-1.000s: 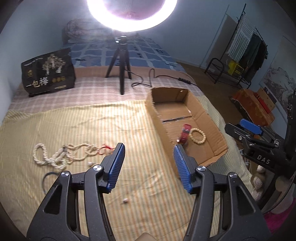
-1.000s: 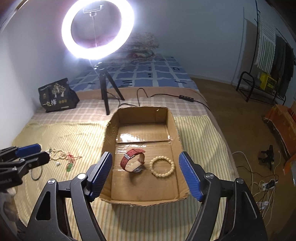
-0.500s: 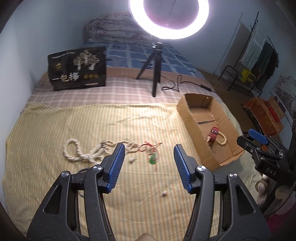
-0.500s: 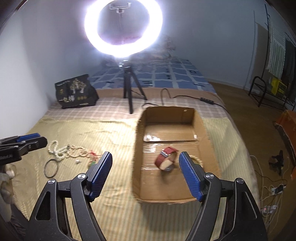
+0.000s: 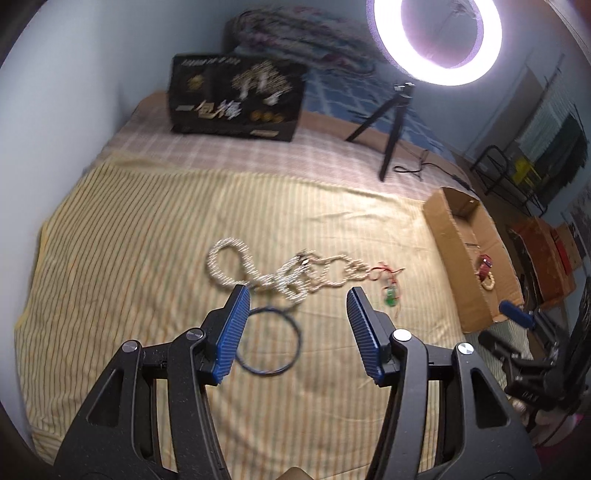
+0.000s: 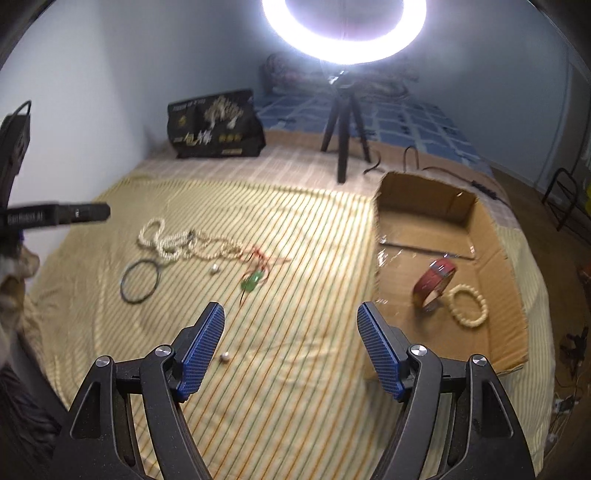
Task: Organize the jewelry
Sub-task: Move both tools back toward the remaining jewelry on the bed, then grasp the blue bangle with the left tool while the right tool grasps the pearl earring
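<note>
Jewelry lies scattered on the striped yellow bedspread (image 5: 129, 240) of a bed. From the left wrist view, the left gripper (image 5: 295, 310) hangs over the spread with its jaws released and nothing between the pads; a dark bangle (image 5: 269, 340) lies flat just below the gap, at about 6 o'clock from the tangled pearl necklace (image 5: 284, 275). At 3 o'clock from the necklace sits a red cord with a green pendant (image 5: 390, 291).

From the right wrist view, the right gripper (image 6: 290, 325) also has its jaws released and empty, above bare bedspread. A loose pearl bead (image 6: 225, 356) rests just beside the left pad, and a second bead (image 6: 214, 270) lies near the necklace at 11 o'clock.

At 2 o'clock from the right gripper stands a cardboard box (image 6: 424, 195), open at the top. Inside it are a red watch (image 6: 434, 282) standing on its edge and a cream bead bracelet (image 6: 467, 306) lying flat, close beside each other.

Behind, at 12 o'clock, a ring light (image 6: 343, 33) on a tripod glows, and a black bag (image 6: 214, 125) stands at 11 o'clock.
</note>
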`<state>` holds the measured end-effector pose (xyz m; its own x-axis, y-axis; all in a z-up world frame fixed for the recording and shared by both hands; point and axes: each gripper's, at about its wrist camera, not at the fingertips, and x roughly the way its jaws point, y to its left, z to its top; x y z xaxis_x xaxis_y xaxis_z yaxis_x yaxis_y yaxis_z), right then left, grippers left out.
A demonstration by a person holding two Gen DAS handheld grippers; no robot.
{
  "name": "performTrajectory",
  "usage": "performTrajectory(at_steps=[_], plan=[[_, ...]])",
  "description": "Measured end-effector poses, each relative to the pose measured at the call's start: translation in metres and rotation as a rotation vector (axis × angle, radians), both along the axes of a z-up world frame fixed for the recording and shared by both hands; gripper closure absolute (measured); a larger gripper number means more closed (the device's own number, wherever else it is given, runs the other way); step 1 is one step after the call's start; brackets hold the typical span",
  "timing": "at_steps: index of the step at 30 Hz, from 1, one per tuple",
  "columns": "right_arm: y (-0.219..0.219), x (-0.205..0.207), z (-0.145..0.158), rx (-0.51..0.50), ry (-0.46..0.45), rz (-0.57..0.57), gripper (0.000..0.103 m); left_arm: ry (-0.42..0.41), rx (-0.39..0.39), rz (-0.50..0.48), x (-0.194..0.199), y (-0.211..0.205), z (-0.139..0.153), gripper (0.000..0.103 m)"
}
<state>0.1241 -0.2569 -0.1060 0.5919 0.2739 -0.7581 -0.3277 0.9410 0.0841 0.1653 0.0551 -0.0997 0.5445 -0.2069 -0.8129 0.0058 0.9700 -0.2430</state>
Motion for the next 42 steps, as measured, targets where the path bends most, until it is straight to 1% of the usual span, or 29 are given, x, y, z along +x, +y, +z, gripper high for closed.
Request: performTrajectory(at_steps=[3, 4, 5, 7, 10, 13, 15, 19, 21, 24, 27, 31, 32, 33, 34, 35, 39, 42], plan=[[0.004, -0.002, -0.009, -0.01, 0.022, 0.018, 0.029, 0.023, 0.011, 0.005, 0.0, 0.011, -0.011, 0.047], [0.006, -0.003, -0.012, -0.011, 0.029, 0.025, 0.029, 0.032, 0.019, 0.004, 0.0, 0.013, -0.015, 0.05], [0.007, -0.004, -0.016, -0.011, 0.036, 0.03, 0.029, 0.048, 0.028, 0.002, 0.0, 0.016, -0.022, 0.056], [0.008, -0.006, -0.022, -0.01, 0.05, 0.035, 0.029, 0.076, 0.033, 0.004, 0.001, 0.021, -0.033, 0.059], [0.012, -0.009, -0.032, -0.016, 0.067, 0.049, 0.029, 0.119, 0.04, 0.014, 0.0, 0.028, -0.051, 0.059], [0.017, -0.011, -0.042, -0.013, 0.083, 0.073, 0.029, 0.15, 0.046, 0.018, 0.001, 0.032, -0.064, 0.067], [0.02, -0.012, -0.047, -0.012, 0.099, 0.101, 0.029, 0.17, 0.045, 0.02, 0.0, 0.035, -0.073, 0.067], [0.032, -0.012, -0.056, -0.037, 0.103, 0.143, 0.03, 0.196, 0.038, 0.023, 0.002, 0.037, -0.084, 0.067], [0.035, -0.01, -0.06, -0.03, 0.119, 0.164, 0.041, 0.207, 0.039, 0.017, 0.003, 0.035, -0.089, 0.073], [0.04, -0.006, -0.068, -0.022, 0.15, 0.19, 0.052, 0.219, 0.038, 0.008, 0.004, 0.033, -0.095, 0.073], [0.043, -0.005, -0.075, -0.009, 0.175, 0.205, 0.053, 0.219, 0.04, 0.008, 0.007, 0.032, -0.097, 0.073], [0.051, -0.006, -0.078, -0.02, 0.168, 0.236, 0.054, 0.221, 0.035, 0.014, 0.012, 0.031, -0.099, 0.073], [0.053, -0.006, -0.079, -0.029, 0.164, 0.242, 0.055, 0.221, 0.036, 0.015, 0.014, 0.031, -0.1, 0.073], [0.055, -0.006, -0.079, -0.034, 0.163, 0.247, 0.06, 0.22, 0.035, 0.017, 0.015, 0.032, -0.1, 0.073], [0.057, -0.005, -0.08, -0.037, 0.165, 0.254, 0.061, 0.219, 0.034, 0.018, 0.015, 0.032, -0.101, 0.073], [0.059, -0.006, -0.08, -0.039, 0.166, 0.26, 0.063, 0.218, 0.037, 0.015, 0.015, 0.032, -0.101, 0.073], [0.066, -0.006, -0.084, -0.07, 0.163, 0.28, 0.063, 0.214, 0.054, 0.004, 0.017, 0.03, -0.104, 0.073], [0.067, -0.006, -0.084, -0.08, 0.158, 0.284, 0.064, 0.203, 0.088, -0.012, 0.018, 0.025, -0.105, 0.073]])
